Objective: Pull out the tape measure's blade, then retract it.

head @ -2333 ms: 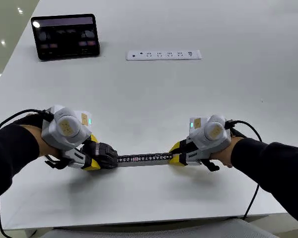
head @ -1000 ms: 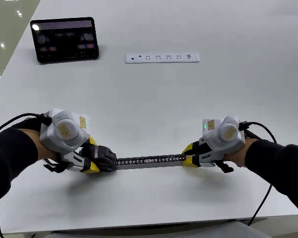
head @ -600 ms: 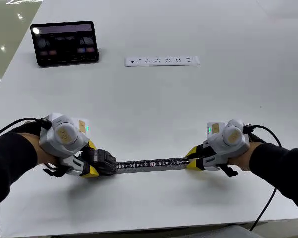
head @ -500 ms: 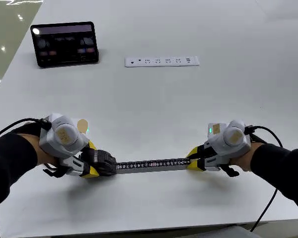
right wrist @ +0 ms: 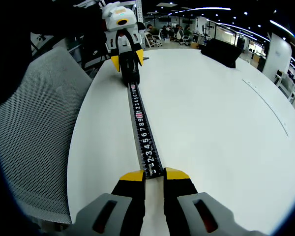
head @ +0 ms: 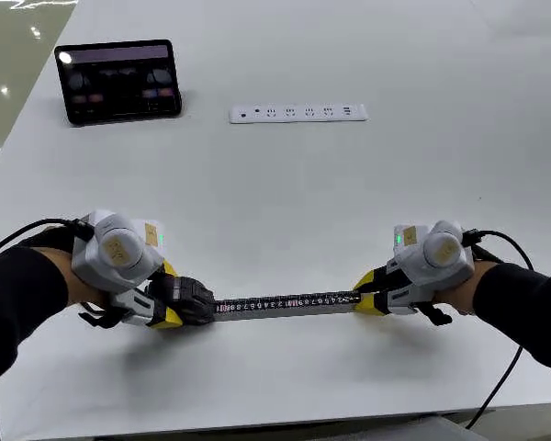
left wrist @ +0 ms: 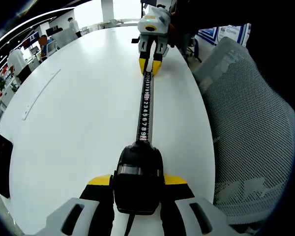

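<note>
Near front edge of white table [head: 303, 202]: found tape measure case [head: 191, 299] resting on the surface, clamped between jaws of left gripper [head: 170, 294]. Noted blade [head: 285, 301] drawn out flat along the tabletop, tip pinched in closed jaws of right gripper [head: 364, 293], well apart from case. Judged pull-out largely done, with retraction left to do.
</note>
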Demonstrator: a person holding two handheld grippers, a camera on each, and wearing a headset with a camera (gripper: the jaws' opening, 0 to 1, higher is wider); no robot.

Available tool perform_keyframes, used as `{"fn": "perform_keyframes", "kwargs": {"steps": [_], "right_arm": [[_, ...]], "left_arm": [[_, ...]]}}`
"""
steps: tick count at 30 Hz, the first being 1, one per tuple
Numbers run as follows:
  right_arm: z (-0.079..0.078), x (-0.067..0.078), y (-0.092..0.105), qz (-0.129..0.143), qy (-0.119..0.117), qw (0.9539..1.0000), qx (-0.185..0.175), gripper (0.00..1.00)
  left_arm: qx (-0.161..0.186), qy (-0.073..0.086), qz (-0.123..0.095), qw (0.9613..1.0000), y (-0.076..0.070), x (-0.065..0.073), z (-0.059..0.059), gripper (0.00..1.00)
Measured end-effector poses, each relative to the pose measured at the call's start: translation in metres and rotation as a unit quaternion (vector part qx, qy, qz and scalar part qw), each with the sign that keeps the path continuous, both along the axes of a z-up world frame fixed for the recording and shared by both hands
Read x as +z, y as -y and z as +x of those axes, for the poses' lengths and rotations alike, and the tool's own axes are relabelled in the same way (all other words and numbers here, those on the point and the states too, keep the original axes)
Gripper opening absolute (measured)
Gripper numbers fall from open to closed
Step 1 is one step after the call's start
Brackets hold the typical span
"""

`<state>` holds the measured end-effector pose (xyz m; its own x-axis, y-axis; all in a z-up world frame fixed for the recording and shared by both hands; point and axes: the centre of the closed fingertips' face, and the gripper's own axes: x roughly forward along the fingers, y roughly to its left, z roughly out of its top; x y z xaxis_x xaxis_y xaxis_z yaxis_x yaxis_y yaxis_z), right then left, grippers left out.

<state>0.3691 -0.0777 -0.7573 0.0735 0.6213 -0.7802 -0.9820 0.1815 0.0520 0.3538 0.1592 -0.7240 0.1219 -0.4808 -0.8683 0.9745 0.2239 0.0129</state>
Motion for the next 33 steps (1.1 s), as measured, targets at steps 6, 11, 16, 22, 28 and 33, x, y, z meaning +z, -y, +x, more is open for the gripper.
{"fn": "perform_keyframes", "kwargs": {"steps": [6,11,16,22,28,33], "right_arm": [[0.001,0.001,0.004,-0.002,0.001,1.0000,-0.002,0.08],[0.000,0.001,0.008,-0.004,-0.001,1.0000,-0.005,0.08],[0.000,0.001,0.012,-0.006,-0.002,0.9999,-0.008,0.08],[0.000,0.001,0.014,-0.007,-0.001,0.9999,-0.009,0.08],[-0.001,0.002,0.013,-0.005,-0.003,0.9999,-0.014,0.08],[-0.002,0.002,0.012,-0.009,-0.002,0.9999,-0.010,0.08]], "left_arm": [[0.000,0.000,0.000,1.0000,0.000,0.001,0.000,0.32],[0.001,0.002,-0.001,1.0000,0.000,0.001,-0.001,0.32],[0.002,0.002,-0.002,1.0000,0.001,0.001,-0.001,0.32],[0.003,0.002,-0.002,1.0000,0.001,0.001,-0.001,0.32],[0.003,0.003,-0.001,1.0000,0.001,0.001,-0.001,0.32],[0.003,0.004,-0.001,1.0000,0.001,0.001,-0.001,0.32]]}}
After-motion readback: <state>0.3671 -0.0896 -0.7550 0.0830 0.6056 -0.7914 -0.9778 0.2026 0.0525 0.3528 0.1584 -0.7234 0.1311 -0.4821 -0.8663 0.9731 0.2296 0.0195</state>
